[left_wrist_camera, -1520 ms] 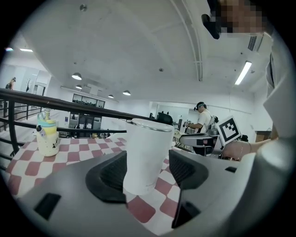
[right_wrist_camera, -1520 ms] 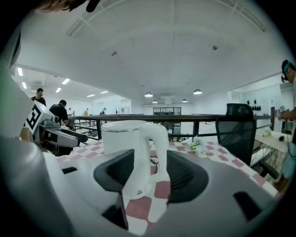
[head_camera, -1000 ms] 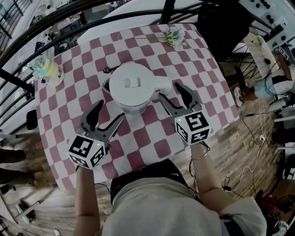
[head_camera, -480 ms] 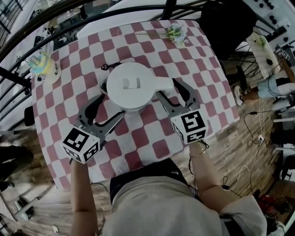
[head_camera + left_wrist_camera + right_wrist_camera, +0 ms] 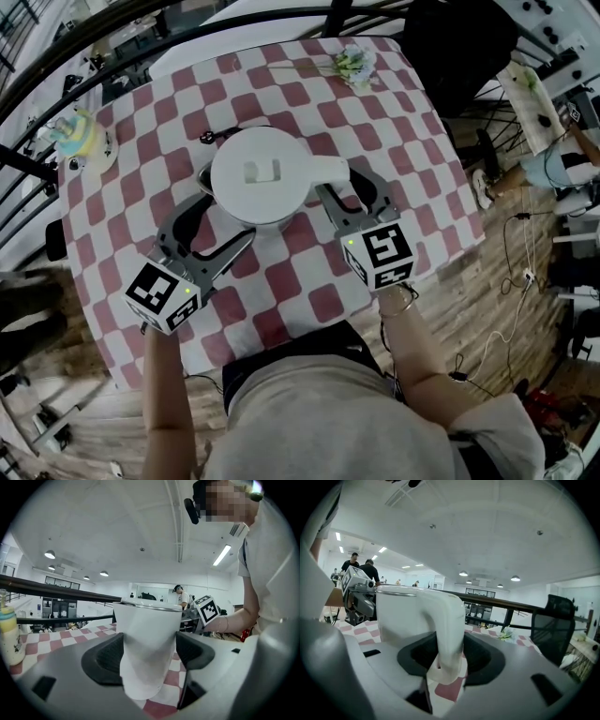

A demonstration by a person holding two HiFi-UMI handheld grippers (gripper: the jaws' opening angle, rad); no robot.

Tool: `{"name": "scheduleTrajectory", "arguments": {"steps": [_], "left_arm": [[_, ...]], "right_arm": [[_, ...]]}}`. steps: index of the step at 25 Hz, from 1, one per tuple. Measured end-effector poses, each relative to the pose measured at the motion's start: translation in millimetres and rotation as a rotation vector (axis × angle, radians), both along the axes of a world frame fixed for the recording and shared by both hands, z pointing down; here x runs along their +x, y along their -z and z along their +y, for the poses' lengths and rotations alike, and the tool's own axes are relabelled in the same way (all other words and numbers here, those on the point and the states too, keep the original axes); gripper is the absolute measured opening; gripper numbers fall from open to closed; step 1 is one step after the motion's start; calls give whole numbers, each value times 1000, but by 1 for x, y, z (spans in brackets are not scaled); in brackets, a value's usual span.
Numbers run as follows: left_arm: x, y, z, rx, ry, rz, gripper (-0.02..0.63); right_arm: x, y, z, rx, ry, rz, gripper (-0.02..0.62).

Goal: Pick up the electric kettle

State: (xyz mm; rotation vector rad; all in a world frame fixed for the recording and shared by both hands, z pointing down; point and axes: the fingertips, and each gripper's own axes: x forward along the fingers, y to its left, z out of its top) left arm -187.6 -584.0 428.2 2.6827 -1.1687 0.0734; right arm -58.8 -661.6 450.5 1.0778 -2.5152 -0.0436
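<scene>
The white electric kettle [image 5: 265, 173] stands mid-table on the red-and-white checked cloth [image 5: 309, 281], its handle [image 5: 330, 172] pointing right. My left gripper [image 5: 225, 217] reaches in from the lower left. In the left gripper view the kettle body [image 5: 145, 639] fills the gap and both pads [image 5: 110, 656] lie against its sides. My right gripper [image 5: 339, 181] comes from the lower right with its jaws closing around the handle [image 5: 450, 625]. That handle stands between the dark pads [image 5: 483, 660], and I see no firm press on it.
A bunch of pale flowers [image 5: 352, 64] lies at the table's far edge. A small yellow-and-blue bottle on a plate [image 5: 80, 139] stands far left. A black cord end [image 5: 211, 138] lies behind the kettle. Dark railings run along the far left; a black chair [image 5: 450, 47] stands far right.
My left gripper has moved forward from the near side until its jaws flank the kettle body. The right jaws have narrowed around the handle.
</scene>
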Motion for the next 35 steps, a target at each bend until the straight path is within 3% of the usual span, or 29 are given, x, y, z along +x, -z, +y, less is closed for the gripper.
{"name": "scheduleTrajectory", "arguments": {"steps": [9, 17, 24, 29, 35], "left_arm": [[-3, 2, -2, 24, 30, 70, 351], [-1, 9, -6, 15, 14, 70, 351], [-10, 37, -6, 50, 49, 173, 351], [-12, 49, 1, 79, 42, 135, 351], [-16, 71, 9, 120, 54, 160, 350]], "right_arm": [[-2, 3, -3, -24, -61, -47, 166], [3, 6, -3, -40, -85, -106, 167], [1, 26, -2, -38, -105, -184, 166], [-2, 44, 2, 2, -97, -184, 167], [-6, 70, 8, 55, -87, -196, 167]]}}
